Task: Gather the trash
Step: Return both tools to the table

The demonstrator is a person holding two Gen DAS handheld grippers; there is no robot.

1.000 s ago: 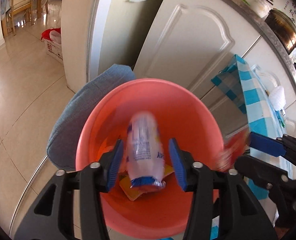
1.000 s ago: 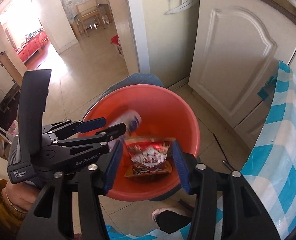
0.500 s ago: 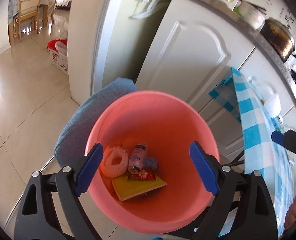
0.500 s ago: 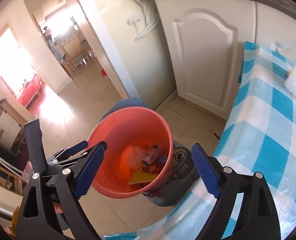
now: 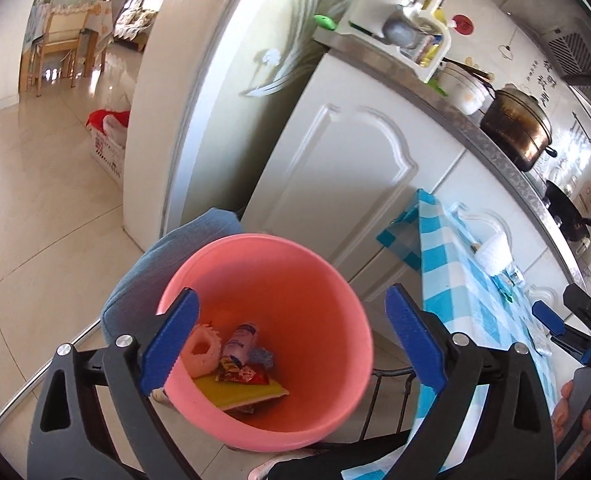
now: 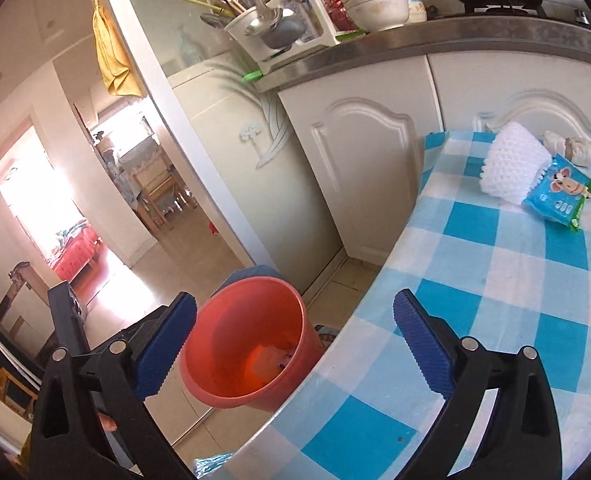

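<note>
Left wrist view: left gripper (image 5: 291, 340) spread wide, empty, above the pink bin (image 5: 315, 420) on the floor. Bin holds a small bottle (image 5: 241, 342), red wrapper (image 5: 241, 374), yellow packet (image 5: 241, 394) and a foam ring (image 5: 201, 350). Right wrist view: right gripper (image 6: 295, 342) spread wide, empty, over the edge of the checked table (image 6: 495, 280); bin (image 6: 231, 384) below left. White foam net (image 6: 511, 166) and blue packet (image 6: 559, 194) lie touching on the table's far end.

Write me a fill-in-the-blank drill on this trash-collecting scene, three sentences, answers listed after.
1. The pink bucket stands on the ____.
2. Both the left gripper and the right gripper have their jaws ____.
3. The blue snack packet lies on the checkered tablecloth touching a ____ foam net.

Answers: floor; open; white
</note>
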